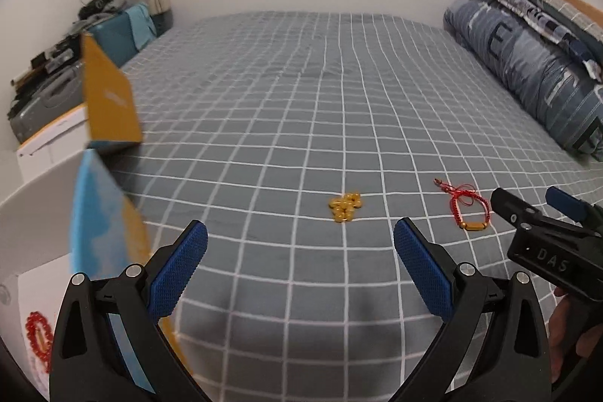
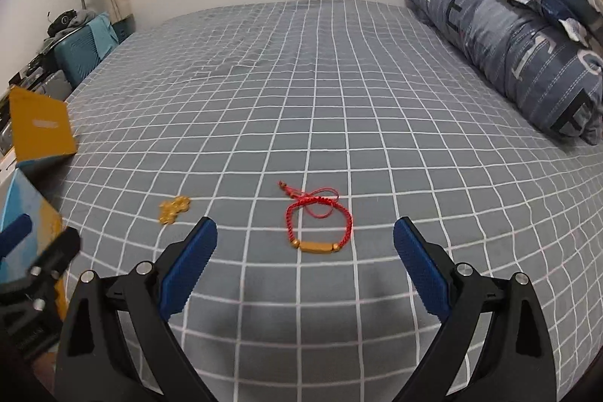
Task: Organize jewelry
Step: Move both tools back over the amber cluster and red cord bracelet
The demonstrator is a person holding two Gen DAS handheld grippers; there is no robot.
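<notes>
A gold bead bracelet (image 1: 345,207) lies bunched on the grey checked bedspread, ahead of my open, empty left gripper (image 1: 300,243). It also shows in the right wrist view (image 2: 173,210). A red cord bracelet with a gold bar (image 2: 318,226) lies just ahead of my open, empty right gripper (image 2: 305,243); it also shows in the left wrist view (image 1: 469,210). A red bead bracelet (image 1: 37,336) lies inside an open white box (image 1: 26,213) at the left, whose blue and yellow lid flap (image 1: 101,232) stands up.
The box's yellow lid (image 2: 39,127) stands at the bed's left edge. A folded blue quilt and pillows (image 2: 508,36) lie along the right side. A teal suitcase (image 1: 113,36) and clutter stand beyond the left edge. The right gripper shows at right in the left wrist view (image 1: 542,228).
</notes>
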